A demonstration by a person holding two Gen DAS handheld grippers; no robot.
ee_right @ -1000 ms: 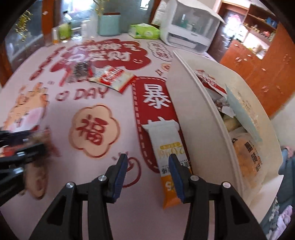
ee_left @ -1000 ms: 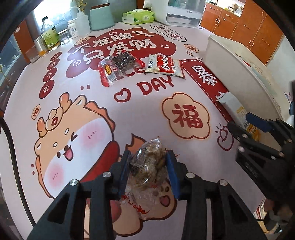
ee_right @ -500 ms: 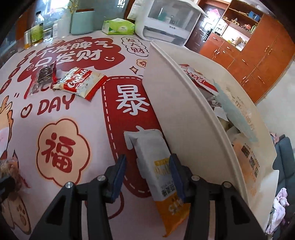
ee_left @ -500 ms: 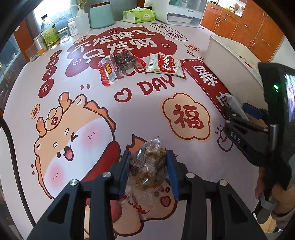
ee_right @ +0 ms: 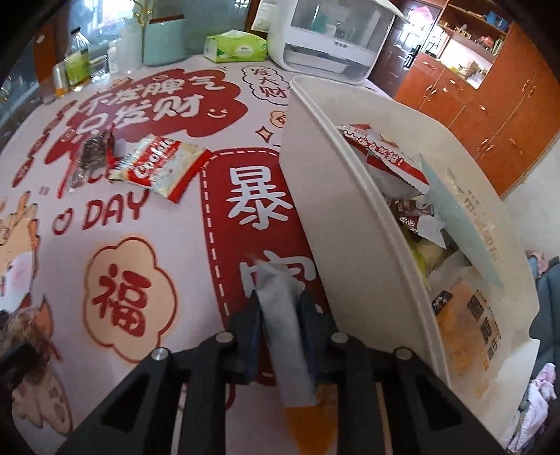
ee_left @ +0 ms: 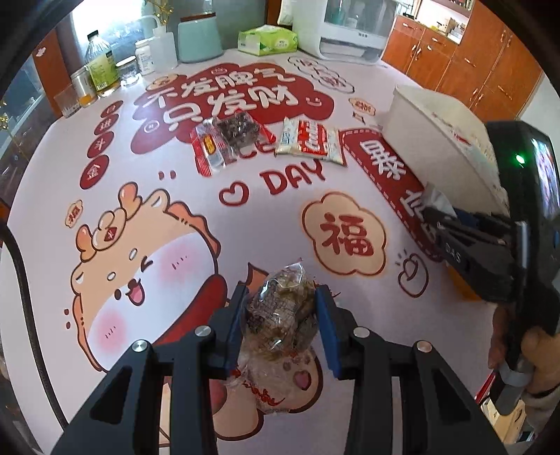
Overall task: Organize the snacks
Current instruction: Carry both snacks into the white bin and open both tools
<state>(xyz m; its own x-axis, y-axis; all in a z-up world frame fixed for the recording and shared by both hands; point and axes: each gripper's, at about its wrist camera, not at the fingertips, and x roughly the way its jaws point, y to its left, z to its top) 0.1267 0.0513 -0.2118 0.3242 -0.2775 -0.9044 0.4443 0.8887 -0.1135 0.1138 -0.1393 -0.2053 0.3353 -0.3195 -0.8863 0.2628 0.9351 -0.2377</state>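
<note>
My left gripper (ee_left: 280,308) is shut on a clear bag of brown snacks (ee_left: 280,311), held low over the printed tablecloth. My right gripper (ee_right: 281,315) is shut on a white and orange snack packet (ee_right: 287,325), right beside the white bin (ee_right: 336,196) that holds several snack packs. The right gripper also shows at the right of the left wrist view (ee_left: 444,224). A red and white cookie pack (ee_left: 308,140) and a dark snack bag (ee_left: 227,140) lie farther back on the table.
The bin (ee_left: 430,119) stands at the table's right edge. Bottles and jars (ee_left: 101,66), a teal container (ee_left: 199,38), a green tissue pack (ee_left: 267,38) and a white appliance (ee_left: 346,24) line the back. Wooden cabinets stand beyond.
My right gripper moved forward over the white and orange packet and closed on it. The left gripper stayed put, holding the clear bag.
</note>
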